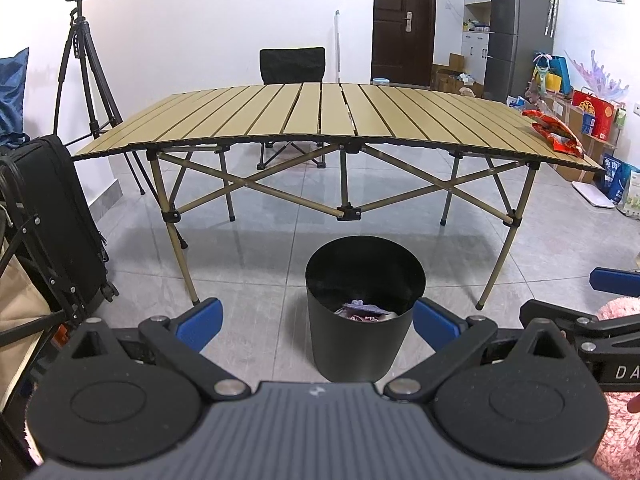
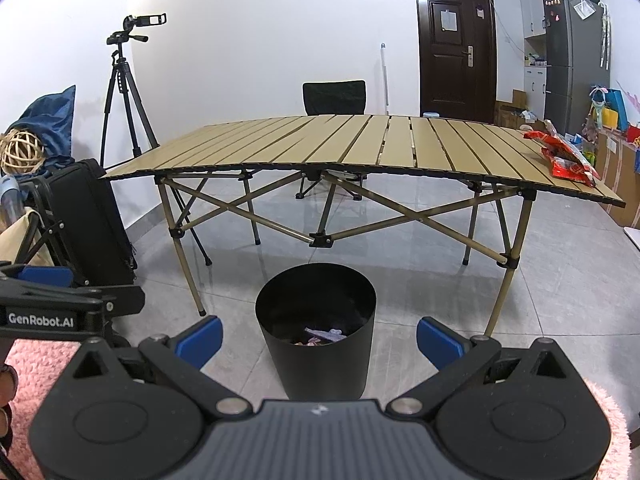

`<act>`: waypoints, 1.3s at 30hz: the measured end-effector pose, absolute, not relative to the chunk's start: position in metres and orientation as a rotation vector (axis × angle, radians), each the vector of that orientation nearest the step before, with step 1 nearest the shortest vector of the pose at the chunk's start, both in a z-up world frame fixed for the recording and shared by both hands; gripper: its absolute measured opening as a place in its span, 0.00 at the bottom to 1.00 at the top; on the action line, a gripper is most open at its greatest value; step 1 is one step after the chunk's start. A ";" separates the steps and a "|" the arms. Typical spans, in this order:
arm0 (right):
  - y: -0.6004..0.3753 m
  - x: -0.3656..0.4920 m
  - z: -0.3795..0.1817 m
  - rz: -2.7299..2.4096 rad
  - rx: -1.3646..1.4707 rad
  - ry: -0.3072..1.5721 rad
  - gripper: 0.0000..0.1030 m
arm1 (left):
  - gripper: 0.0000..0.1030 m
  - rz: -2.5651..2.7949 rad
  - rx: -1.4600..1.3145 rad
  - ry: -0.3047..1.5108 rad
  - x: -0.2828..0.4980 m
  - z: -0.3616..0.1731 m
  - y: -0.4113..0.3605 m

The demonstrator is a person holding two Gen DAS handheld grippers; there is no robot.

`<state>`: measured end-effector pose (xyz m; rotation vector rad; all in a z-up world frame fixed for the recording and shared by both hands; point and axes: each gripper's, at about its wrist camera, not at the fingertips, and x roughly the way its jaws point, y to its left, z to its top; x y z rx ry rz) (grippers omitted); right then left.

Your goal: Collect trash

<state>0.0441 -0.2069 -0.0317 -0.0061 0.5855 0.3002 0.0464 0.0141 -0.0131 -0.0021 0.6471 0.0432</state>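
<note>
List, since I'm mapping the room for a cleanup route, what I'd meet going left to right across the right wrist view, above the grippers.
Wicker ball → black suitcase → tripod → black bin → dark door → red snack bag → fridge.

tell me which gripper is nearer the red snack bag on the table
Right, by a little. The red bag lies at the table's far right end. The right gripper and left gripper are level, both open, short of the table, the left one farther left.
</note>
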 end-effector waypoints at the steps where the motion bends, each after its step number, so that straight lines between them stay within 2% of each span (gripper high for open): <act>1: -0.207 0.044 -0.032 0.301 -0.006 0.586 1.00 | 1.00 0.043 -0.002 0.648 0.047 -0.013 0.014; 39: -0.206 0.043 -0.032 0.300 -0.005 0.589 1.00 | 1.00 0.025 -0.008 0.659 0.046 -0.017 0.013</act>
